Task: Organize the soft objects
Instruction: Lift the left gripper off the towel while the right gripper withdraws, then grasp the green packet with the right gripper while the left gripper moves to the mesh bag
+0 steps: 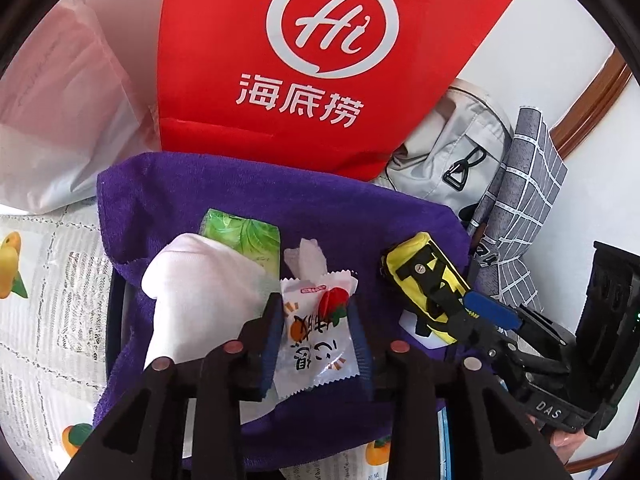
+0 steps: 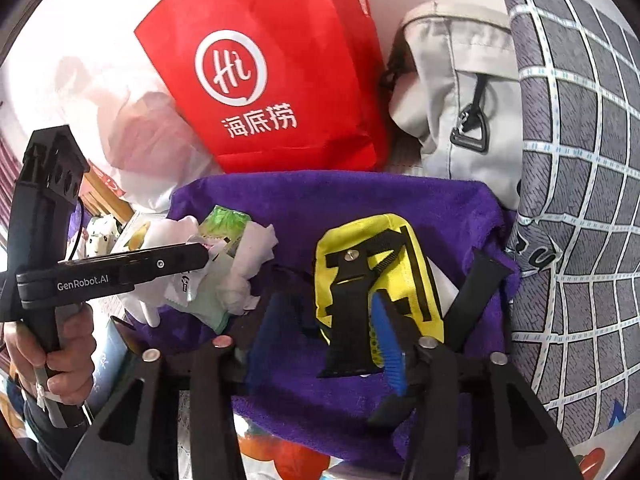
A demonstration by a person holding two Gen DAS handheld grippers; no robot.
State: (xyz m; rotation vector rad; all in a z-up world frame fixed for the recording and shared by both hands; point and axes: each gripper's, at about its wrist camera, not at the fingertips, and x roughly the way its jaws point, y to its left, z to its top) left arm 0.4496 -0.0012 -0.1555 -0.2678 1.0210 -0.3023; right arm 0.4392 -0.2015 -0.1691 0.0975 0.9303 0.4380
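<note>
A purple towel (image 1: 224, 188) lines a dark bin. On it lie a white cloth (image 1: 196, 284), a green packet (image 1: 244, 236), crumpled tissue (image 1: 308, 256) and a yellow pouch (image 1: 428, 264) with black straps. My left gripper (image 1: 316, 344) is shut on a white snack packet (image 1: 316, 340) printed with fruit, held over the towel. My right gripper (image 2: 324, 340) is over the towel's right side, its jaws apart around the black strap (image 2: 352, 312) of the yellow pouch (image 2: 400, 248). The left gripper (image 2: 200, 258) shows in the right wrist view above the white cloth (image 2: 248, 268).
A red paper bag (image 1: 320, 60) stands behind the bin, with a translucent plastic bag (image 1: 60, 100) to its left. A grey backpack (image 1: 452, 140) and a grey checked pillow (image 2: 580, 160) lie to the right. A fruit-print tablecloth (image 1: 48, 300) covers the table.
</note>
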